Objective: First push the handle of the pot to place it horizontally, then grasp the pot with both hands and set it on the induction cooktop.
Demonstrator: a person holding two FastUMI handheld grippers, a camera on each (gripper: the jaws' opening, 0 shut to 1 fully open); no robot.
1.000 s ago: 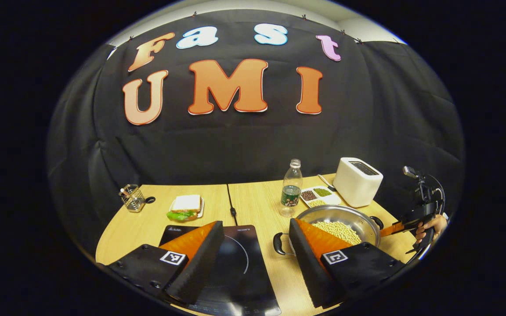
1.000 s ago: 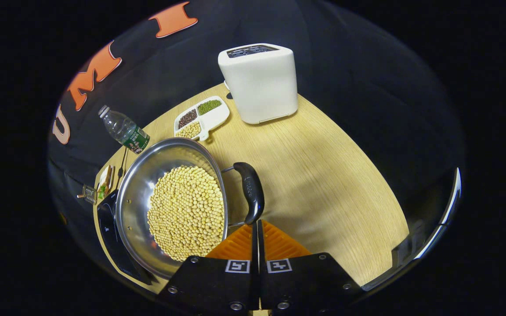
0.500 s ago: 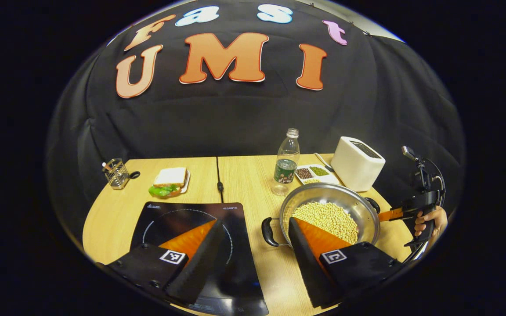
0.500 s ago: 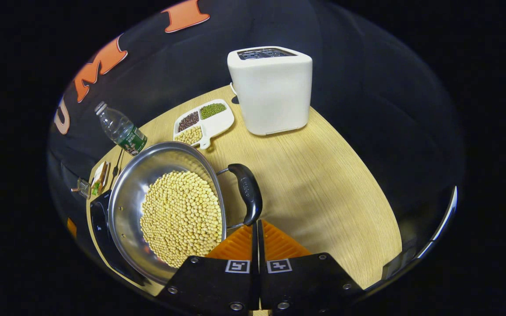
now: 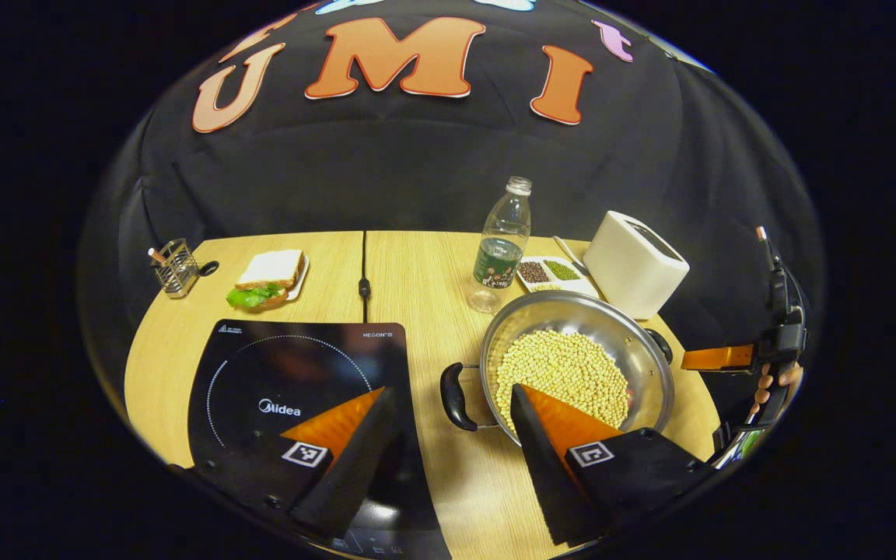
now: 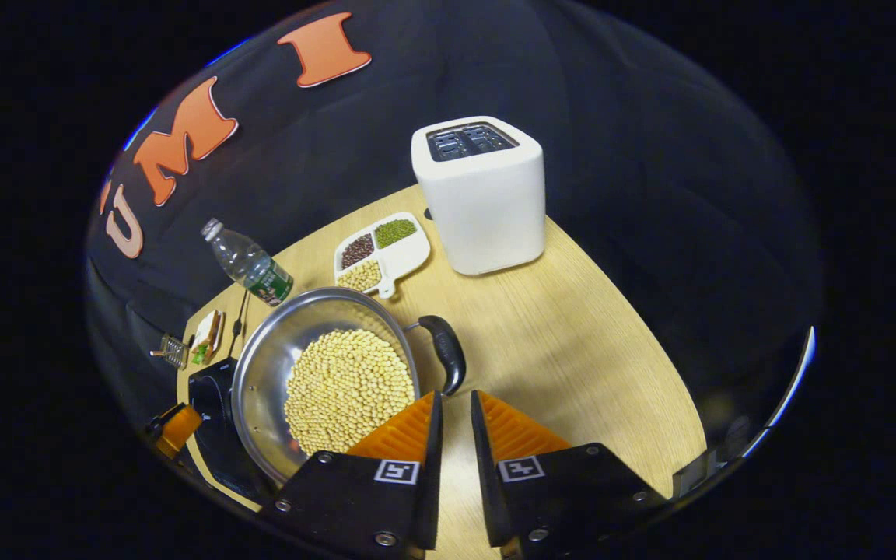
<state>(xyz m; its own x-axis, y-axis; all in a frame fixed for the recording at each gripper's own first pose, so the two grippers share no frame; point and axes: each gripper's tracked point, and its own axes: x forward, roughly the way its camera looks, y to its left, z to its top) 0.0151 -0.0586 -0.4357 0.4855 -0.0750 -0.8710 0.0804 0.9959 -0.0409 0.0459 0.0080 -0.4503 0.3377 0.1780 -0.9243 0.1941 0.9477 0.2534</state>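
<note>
The pot [image 5: 568, 365], full of pale beans [image 6: 347, 385], was seen at lower centre-right of the left gripper view, resting on the wooden table [image 5: 425, 288] just right of the induction cooktop [image 5: 300, 381]. The left gripper [image 5: 452, 435] was held low at the frame's bottom with its fingers spread wide, one over the cooktop, the other overlapping the pot's near rim; contact could not be judged. In the right gripper view the right gripper [image 6: 452, 424] was seen slightly parted, just below the pot's black side handle [image 6: 448, 362], apart from it. Its holder's hand [image 5: 771, 385] was partly cut off at the right edge. A bottle [image 5: 501, 245], divided dish [image 6: 382, 253], toaster [image 6: 483, 194] and sandwich [image 5: 269, 276] were set behind.
</note>
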